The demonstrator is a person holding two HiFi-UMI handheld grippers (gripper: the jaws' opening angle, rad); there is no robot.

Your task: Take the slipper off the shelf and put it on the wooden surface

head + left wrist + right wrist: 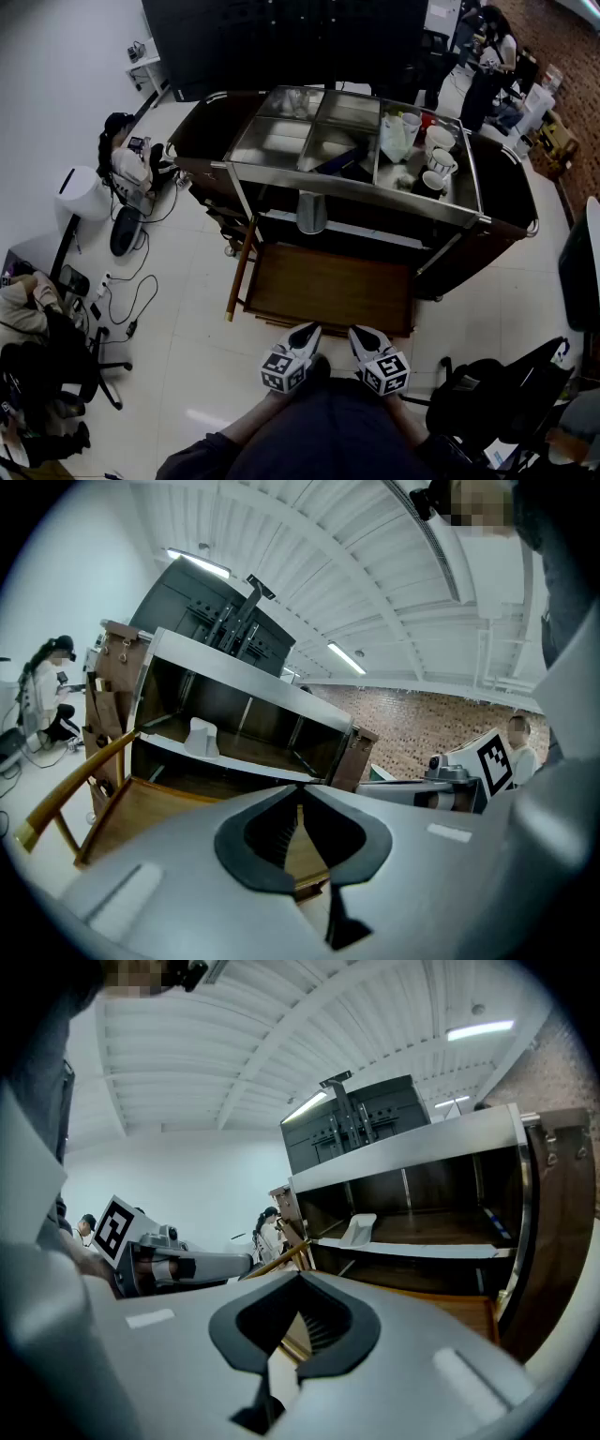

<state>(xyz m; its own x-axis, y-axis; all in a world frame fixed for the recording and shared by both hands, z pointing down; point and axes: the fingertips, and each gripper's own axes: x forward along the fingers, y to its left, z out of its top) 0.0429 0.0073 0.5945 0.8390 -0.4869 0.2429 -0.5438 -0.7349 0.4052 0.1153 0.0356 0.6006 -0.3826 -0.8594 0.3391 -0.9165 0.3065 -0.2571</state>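
A pale grey slipper (310, 213) lies on the cart's middle shelf, also visible in the left gripper view (202, 738) and the right gripper view (359, 1229). Below the shelf a wooden surface (328, 286) with a wooden rail juts out toward me (141, 808) (464, 1309). My left gripper (291, 358) and right gripper (379, 361) are held side by side close to my body, short of the wooden surface and far from the slipper. Both are shut with nothing held, as the left gripper (300, 789) and right gripper (300, 1279) show in their own views.
The cart's steel top (281, 141) carries mugs (439, 161) and a plastic bag (397, 137). A person sits on the floor at the left (127, 159), with cables (131, 291) and a white bin (82, 192) nearby. A black bag (502, 389) stands at my right.
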